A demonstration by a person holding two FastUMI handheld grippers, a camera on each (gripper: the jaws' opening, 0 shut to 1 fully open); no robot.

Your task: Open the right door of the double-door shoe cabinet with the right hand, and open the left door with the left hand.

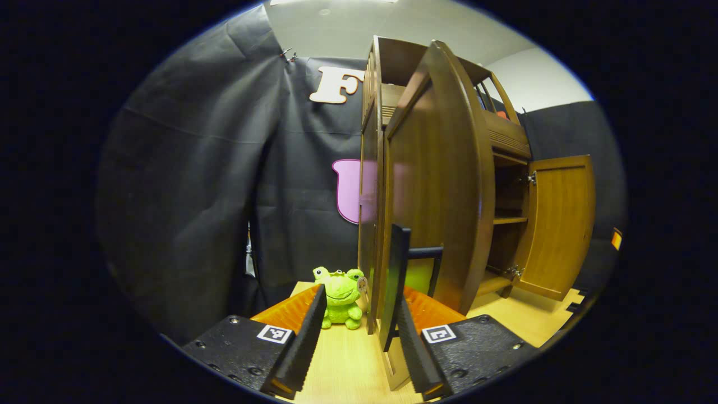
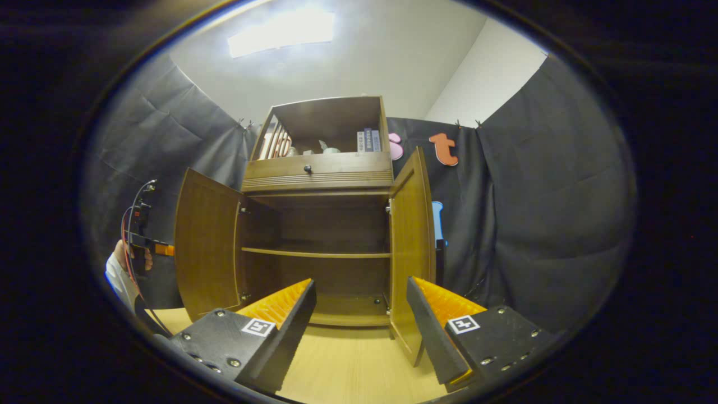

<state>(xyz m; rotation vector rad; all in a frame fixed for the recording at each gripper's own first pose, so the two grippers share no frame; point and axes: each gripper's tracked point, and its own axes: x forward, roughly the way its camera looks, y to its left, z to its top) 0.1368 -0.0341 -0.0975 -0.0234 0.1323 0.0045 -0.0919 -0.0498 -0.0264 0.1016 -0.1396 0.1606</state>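
— My left gripper is spread wide and holds nothing; the left door stands edge-on just ahead of it, and one finger sits close beside the door's lower edge.

— And the other?

— My right gripper is parted too, empty, facing the shoe cabinet squarely. The right door is swung out toward me, its long axis upright, just right of the cabinet's bare shelves.

— So which hand is nearer the cabinet?

— The left, I judge. Both doors look open already. A green frog toy sits left of the cabinet.
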